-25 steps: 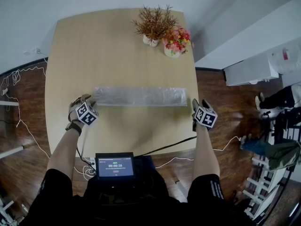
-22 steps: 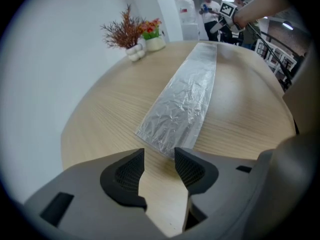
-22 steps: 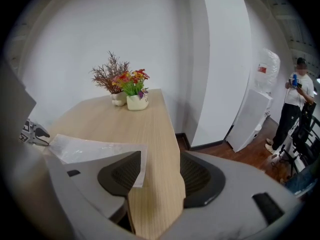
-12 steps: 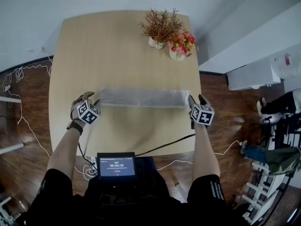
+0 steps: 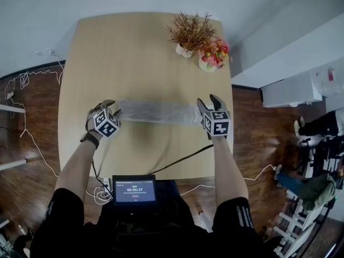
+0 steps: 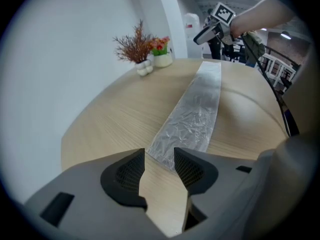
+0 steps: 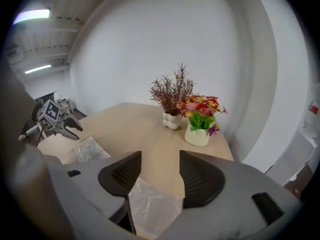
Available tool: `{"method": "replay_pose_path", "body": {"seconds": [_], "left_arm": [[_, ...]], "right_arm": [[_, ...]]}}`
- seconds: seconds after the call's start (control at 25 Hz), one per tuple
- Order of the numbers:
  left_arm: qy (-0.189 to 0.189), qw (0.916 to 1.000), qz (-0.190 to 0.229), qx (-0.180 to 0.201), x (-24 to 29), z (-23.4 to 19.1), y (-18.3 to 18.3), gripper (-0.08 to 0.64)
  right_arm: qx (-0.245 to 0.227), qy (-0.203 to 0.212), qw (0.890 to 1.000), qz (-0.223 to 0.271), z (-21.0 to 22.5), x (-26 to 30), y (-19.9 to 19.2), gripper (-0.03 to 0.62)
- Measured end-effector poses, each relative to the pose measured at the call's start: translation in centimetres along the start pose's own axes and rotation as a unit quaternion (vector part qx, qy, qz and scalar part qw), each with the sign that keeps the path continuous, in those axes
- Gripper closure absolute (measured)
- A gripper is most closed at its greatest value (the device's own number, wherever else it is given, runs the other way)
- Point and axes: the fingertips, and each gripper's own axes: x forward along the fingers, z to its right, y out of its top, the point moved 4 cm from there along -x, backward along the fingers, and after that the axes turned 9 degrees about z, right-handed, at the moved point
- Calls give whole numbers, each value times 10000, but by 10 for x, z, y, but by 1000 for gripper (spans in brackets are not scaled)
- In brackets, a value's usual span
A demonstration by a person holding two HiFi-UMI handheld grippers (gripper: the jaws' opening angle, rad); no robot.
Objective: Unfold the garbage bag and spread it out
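Wooden table — flower pot and twig vase well beyond garbage bag.

The table is pale, fine-grained wood, and the garbage bag is crinkled silvery-clear. At far right, a rust-brown dried plant and red-yellow-pink flowers sit in white pots. The floor is dark brown.
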Motion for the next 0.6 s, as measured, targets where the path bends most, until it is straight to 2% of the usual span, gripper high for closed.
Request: {"method": "replay_pose_path", "body": {"seconds": [0.28, 0.6], "left_arm": [[-149, 9999, -10, 44, 11, 1, 4, 383], [-400, 9991, -67, -93, 23, -1, 8, 410]], "right_arm": [[-271, 491, 9984, 60, -46, 28, 16, 330], [-469, 1106, 9928, -3, -103, 44, 24, 341]]}}
